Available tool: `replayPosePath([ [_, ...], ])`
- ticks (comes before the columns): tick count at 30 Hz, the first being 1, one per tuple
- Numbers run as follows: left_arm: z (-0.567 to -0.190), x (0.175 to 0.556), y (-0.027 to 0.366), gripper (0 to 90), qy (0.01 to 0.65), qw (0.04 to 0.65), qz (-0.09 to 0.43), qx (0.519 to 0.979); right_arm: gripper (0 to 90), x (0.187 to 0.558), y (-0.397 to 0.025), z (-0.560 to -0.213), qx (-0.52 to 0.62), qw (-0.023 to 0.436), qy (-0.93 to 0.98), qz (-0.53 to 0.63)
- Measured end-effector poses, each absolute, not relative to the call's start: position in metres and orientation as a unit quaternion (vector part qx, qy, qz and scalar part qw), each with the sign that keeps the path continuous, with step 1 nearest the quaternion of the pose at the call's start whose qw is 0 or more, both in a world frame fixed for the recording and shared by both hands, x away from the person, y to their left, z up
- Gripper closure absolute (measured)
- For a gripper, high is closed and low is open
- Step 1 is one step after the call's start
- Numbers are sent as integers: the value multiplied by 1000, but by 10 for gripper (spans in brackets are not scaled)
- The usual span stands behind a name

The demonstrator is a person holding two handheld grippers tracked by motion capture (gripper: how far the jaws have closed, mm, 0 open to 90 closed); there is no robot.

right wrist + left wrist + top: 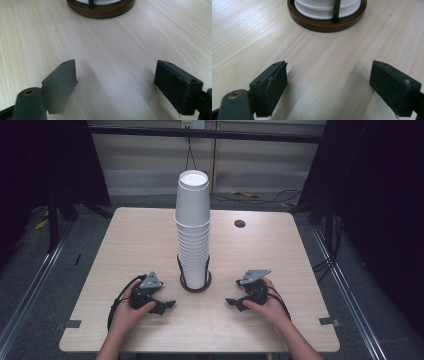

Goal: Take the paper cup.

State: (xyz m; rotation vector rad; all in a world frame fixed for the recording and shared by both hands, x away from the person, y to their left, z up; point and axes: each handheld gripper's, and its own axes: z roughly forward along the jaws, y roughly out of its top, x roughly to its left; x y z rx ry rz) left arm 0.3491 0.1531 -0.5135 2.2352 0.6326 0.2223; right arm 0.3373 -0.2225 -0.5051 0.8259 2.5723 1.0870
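Bare table (280, 250) lies open toward every edge; only the tall cup stack (193, 230) in its round holder (195, 285), mid-table toward the near edge, blocks passage.

— What lies around the work?
— A pale wooden counter (125, 250) with a small dark round hole (240, 224) near its far right.
— And beyond it?
— Grey floor (30, 285), black cables (260, 197) trailing at the far side, metal rails (350, 295) along left and right.
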Motion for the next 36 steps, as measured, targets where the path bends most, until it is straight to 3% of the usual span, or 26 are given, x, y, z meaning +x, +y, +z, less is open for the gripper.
replayPosePath([
  [6, -505, 351, 153, 147, 255, 368, 77, 891, 157, 337, -221, -505, 288, 107, 877, 371],
  [10, -490, 352, 150, 149, 250, 386, 64, 885, 153, 339, -224, -496, 290, 101, 875, 375],
  [32, -340, 376, 161, 151, 246, 455, 50, 854, 143, 352, -193, -413, 258, 98, 854, 442],
  [36, -315, 381, 158, 150, 237, 459, 67, 854, 143, 359, -190, -389, 268, 96, 837, 468],
])
